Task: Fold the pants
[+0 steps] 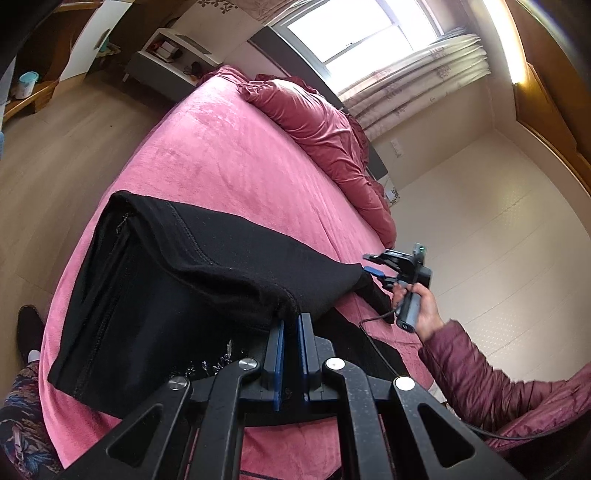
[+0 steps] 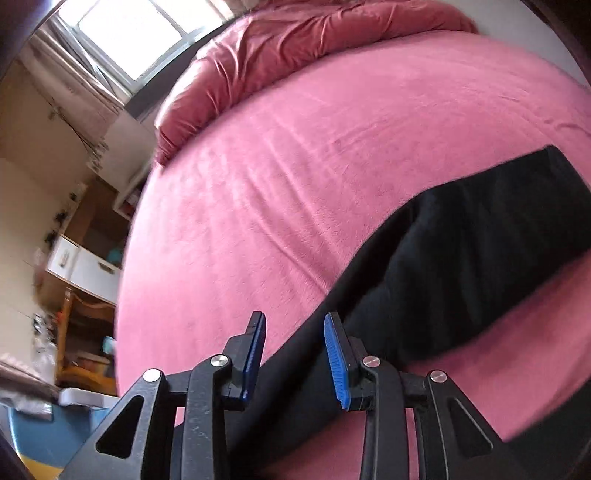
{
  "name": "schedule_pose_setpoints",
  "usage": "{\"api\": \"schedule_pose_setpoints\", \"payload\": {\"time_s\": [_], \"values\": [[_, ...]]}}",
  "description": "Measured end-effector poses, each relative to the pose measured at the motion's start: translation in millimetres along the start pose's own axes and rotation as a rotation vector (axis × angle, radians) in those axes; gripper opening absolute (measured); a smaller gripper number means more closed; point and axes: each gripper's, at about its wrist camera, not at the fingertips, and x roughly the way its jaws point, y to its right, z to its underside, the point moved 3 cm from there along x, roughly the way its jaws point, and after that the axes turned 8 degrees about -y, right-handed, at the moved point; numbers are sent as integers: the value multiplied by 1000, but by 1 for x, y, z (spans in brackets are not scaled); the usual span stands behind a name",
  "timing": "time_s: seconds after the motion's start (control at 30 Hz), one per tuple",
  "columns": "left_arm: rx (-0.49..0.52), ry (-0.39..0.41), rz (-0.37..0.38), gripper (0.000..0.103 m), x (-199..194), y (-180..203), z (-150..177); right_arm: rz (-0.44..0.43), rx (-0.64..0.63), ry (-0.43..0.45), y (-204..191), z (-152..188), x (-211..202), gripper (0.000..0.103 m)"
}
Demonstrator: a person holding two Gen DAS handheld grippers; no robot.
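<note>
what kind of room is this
Most likely a home bedroom: a wide bed with a pink cover, a rumpled dark pink duvet at its far end, and a curtained window behind. Black pants lie on the bed.

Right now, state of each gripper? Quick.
Left gripper: shut on the black pants, pinching a hem edge.
Right gripper: open, holding nothing, jaws apart over the pants.

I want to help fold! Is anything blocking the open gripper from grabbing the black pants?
Nothing visible blocks it. The right gripper hangs open directly over the black fabric pants on the pink fleece bed cover; the left gripper already pinches their hem.
</note>
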Motion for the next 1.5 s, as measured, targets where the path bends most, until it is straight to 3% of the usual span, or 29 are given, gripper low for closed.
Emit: {"api": "schedule_pose_setpoints", "payload": {"time_s": [0.07,0.23,0.3,0.4,0.53,0.67,0.77,0.9,1.03,1.2,1.5], "values": [[-8,1,-2,7,-1,-1,-3,109,15,-44,10,-11,19,34],[-12,9,-23,7,-3,-2,-17,147,56,-91,23,-31,42,33],[-22,19,-49,7,-2,-6,-33,139,41,-94,21,-39,45,14],[-29,52,-90,7,2,-10,-72,133,-6,-81,15,-54,43,10],[18,111,-179,7,13,-6,-153,31,-17,29,6,-65,2,10],[-47,113,-249,7,32,-17,-236,-90,-33,113,1,-56,-46,10],[-42,110,-312,7,39,-20,-253,-175,-77,160,2,-25,-82,10],[-7,108,-289,7,31,-19,-237,-278,-114,181,17,30,-120,9],[16,114,-241,7,5,-21,-190,-309,-112,156,38,88,-135,9],[-9,121,-209,7,-25,-26,-133,-282,-112,94,70,158,-146,9],[-146,113,-223,7,-44,-57,-35,-205,-75,-9,108,232,-124,7]]}}
